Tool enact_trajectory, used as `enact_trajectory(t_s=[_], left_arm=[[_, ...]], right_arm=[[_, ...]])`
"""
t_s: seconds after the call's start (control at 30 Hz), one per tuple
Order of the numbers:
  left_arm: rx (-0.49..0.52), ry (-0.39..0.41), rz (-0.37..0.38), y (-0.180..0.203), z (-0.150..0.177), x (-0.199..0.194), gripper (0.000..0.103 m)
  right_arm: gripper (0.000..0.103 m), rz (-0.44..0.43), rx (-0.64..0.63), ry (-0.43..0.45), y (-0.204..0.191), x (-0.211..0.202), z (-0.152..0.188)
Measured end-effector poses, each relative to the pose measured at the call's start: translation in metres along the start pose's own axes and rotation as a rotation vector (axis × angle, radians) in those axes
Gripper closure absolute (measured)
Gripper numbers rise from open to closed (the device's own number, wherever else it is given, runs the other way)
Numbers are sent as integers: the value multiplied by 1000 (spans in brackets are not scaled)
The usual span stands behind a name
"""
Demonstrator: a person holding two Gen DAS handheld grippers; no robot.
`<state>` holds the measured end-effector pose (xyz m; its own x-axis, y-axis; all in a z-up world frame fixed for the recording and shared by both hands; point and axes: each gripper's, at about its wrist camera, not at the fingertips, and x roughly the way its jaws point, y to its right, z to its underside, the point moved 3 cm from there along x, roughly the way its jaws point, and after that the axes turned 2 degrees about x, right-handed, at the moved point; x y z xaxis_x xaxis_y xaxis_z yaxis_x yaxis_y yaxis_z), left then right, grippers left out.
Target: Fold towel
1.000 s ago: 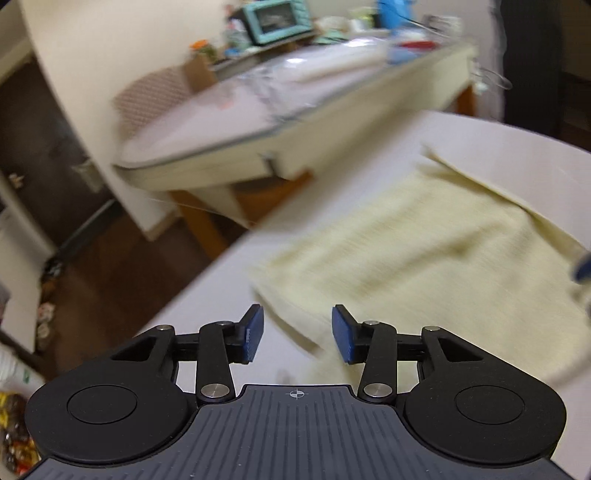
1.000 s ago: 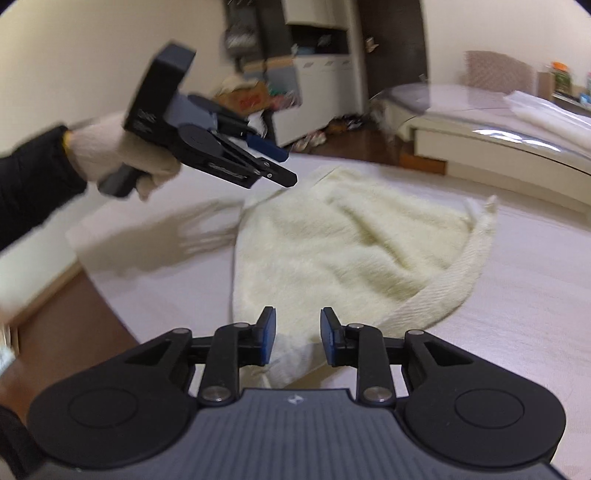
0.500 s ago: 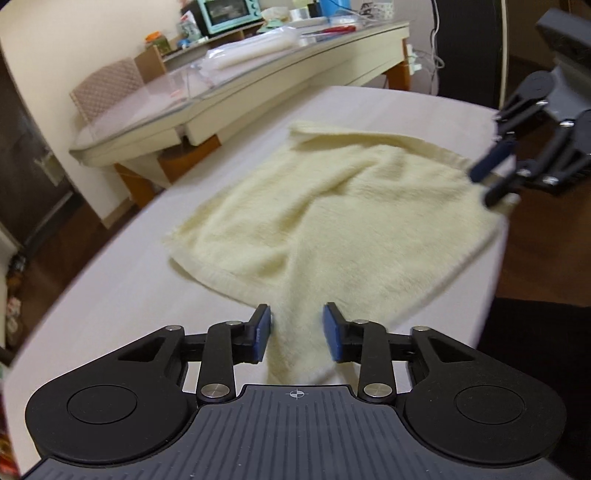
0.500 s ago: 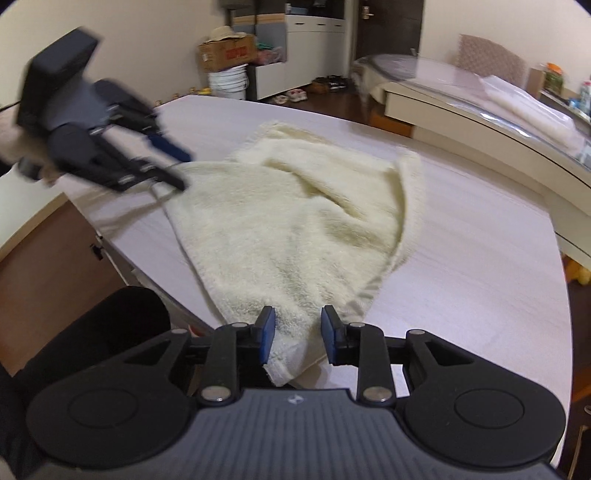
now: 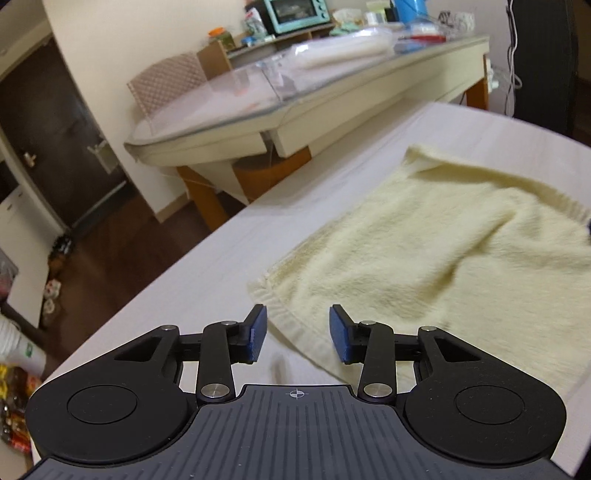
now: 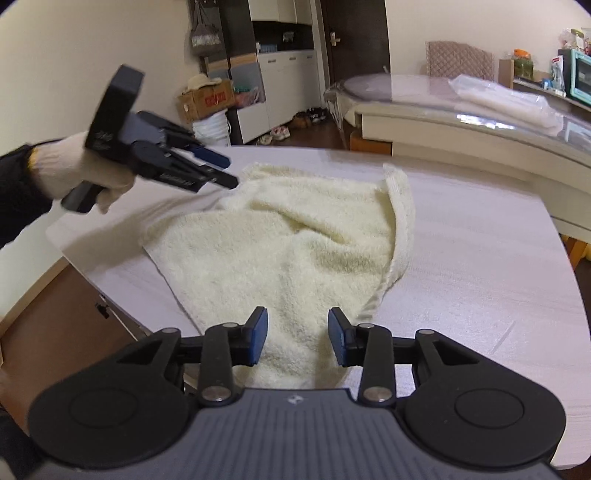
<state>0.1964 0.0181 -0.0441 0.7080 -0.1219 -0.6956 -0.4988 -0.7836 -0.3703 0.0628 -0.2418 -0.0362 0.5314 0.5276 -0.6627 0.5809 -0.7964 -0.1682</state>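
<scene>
Your gloved left hand (image 6: pixel 79 173) tilts left claw (image 6: pixel 225 171) down above rumpled cream terry towel (image 6: pixel 295 236), empty, part open; right claw (image 6: pixel 297 334) just widened, pads clear of towel.

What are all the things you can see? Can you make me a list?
towel: one, pale yellow, rumpled on the near table
table: one, whitish, under the towel
long glass-topped table: one, cream, behind the near table
toaster oven: one, teal, on the far shelf
padded chair back: one, brownish, behind the long table
cardboard box: one, brown with a red label, by the white cabinets
bucket: one, white, under the box
left gripper: one, black with blue pads, open over the towel's edge
right gripper: one, black with blue pads, jaws just opened, towel between them
gloved hand: one, white glove, holding the left gripper
</scene>
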Motion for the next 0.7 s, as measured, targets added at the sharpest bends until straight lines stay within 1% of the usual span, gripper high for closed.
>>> enact_trajectory(t_s=[0.17,0.2,0.23,0.27,0.3,0.37,0.43,0.47,0.53,0.63,0.7], left_arm=[[34,-13,-61,-13,4,12,60],[46,-21,-94,-18,4,17,60],[47,-23,-103,-21,4,18,60],[35,-28,-123,-28,5,24,61],[18,-25,-126,-31,5,22,61],[-17,-20,-130,-38,6,18,63],[-46,7,-84,-35,7,-1,63],[-60,21,-60,-33,8,-10,63],[-72,50,73,-15,12,-37,62],[-60,71,189,15,19,-62,61],[-37,69,209,29,21,-65,61]], right_arm=[[65,17,-13,-18,8,-5,6],[65,26,-16,-22,10,-7,7],[65,31,-16,-27,14,-9,8],[65,42,-18,-29,16,-10,8],[65,68,-24,-33,19,-12,9],[64,76,-15,-36,23,-12,8],[63,75,-7,-36,23,-12,7],[61,73,-5,-34,22,-12,7],[59,69,-1,-31,21,-11,6],[58,67,-10,-25,18,-6,2],[58,51,-3,-7,16,-4,-2]])
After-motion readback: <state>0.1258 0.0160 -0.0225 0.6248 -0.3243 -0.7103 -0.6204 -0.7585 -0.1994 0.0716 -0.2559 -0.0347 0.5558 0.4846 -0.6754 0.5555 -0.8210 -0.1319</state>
